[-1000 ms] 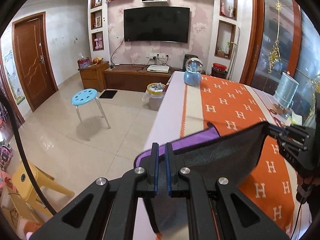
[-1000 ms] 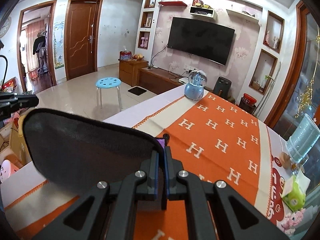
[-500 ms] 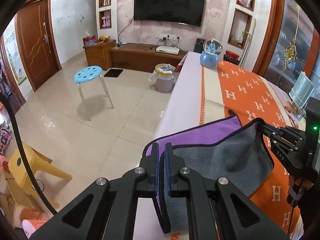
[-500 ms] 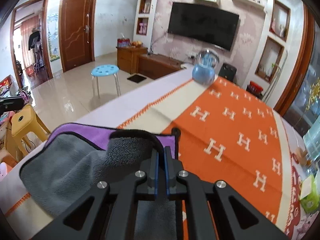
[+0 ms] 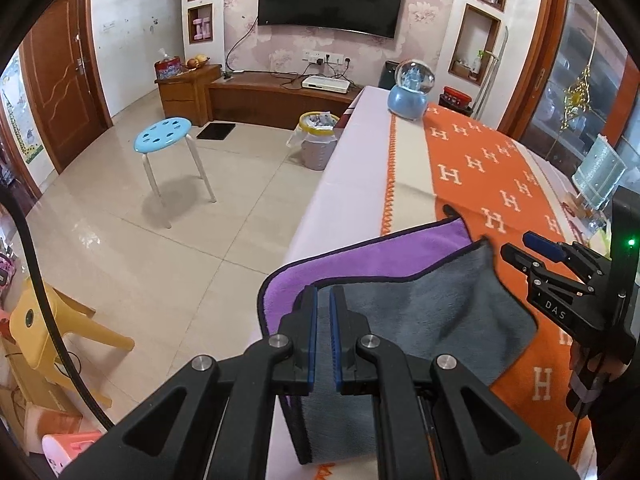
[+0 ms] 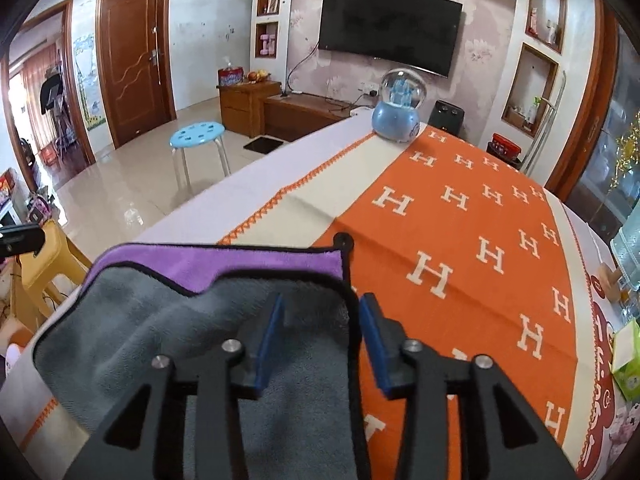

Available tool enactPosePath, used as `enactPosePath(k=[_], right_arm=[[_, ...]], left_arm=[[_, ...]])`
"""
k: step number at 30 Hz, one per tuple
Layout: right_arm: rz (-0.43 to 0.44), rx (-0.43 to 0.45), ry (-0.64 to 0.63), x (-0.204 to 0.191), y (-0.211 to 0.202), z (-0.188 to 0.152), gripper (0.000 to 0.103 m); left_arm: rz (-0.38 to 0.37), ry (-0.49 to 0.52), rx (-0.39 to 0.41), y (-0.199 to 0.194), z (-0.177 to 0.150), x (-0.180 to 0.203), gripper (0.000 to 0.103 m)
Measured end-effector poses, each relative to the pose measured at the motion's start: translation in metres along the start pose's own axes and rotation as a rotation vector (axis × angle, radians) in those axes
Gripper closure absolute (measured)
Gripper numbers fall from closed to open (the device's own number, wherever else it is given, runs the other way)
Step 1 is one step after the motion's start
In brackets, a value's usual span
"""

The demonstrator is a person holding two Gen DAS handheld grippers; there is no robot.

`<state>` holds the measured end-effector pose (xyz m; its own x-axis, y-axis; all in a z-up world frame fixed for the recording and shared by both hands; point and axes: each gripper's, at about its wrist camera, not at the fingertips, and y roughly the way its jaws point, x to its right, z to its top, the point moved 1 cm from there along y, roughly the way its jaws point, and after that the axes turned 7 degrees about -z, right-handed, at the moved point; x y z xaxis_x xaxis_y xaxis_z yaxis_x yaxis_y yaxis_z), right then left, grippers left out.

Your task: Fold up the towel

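Observation:
The towel (image 5: 424, 312), grey on one side and purple on the other, lies folded over on the orange tablecloth (image 5: 496, 184), its grey flap covering most of the purple layer (image 5: 372, 256). My left gripper (image 5: 323, 320) is shut on the towel's near-left edge. My right gripper (image 6: 322, 336) is open above the grey flap's right corner (image 6: 280, 280), with the towel's black edge between its fingers. It also shows at the right of the left wrist view (image 5: 536, 248).
A blue snow globe (image 6: 396, 108) stands at the table's far end. A clear cup (image 5: 598, 170) and a green box (image 6: 628, 360) sit along the table's right side. A blue stool (image 5: 164, 136), a bin (image 5: 316, 136) and a yellow chair (image 5: 44, 332) stand on the floor at left.
Both grippers lowered the lifted grey flap forward onto the table. The right gripper opened and let go of its corner. The left gripper stays shut on the towel.

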<state>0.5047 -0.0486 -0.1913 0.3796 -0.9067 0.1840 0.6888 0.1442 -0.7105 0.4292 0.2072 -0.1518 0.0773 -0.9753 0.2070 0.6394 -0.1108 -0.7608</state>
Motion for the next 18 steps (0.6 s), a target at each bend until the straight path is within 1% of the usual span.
enactPosePath(k=[2,6,11,15,18], right_arm=[[-0.001,0.01,0.006,0.004,-0.008,0.004,0.055],[-0.016,0.028,0.038,0.016,-0.032,0.013,0.049],[-0.032,0.067,0.094,0.03,-0.075,0.02,0.037],[-0.065,0.093,0.131,0.031,-0.119,0.015,0.032],[-0.098,0.104,0.17,0.028,-0.151,0.002,0.027]], left_arm=[[-0.003,0.002,0.007,-0.01,0.003,0.004,0.098],[-0.011,0.006,0.026,-0.036,0.005,0.01,0.095],[-0.034,0.023,0.037,-0.074,0.004,0.017,0.093],[-0.069,0.058,0.048,-0.109,-0.004,0.022,0.089],[-0.096,0.076,0.053,-0.131,-0.014,0.024,0.084]])
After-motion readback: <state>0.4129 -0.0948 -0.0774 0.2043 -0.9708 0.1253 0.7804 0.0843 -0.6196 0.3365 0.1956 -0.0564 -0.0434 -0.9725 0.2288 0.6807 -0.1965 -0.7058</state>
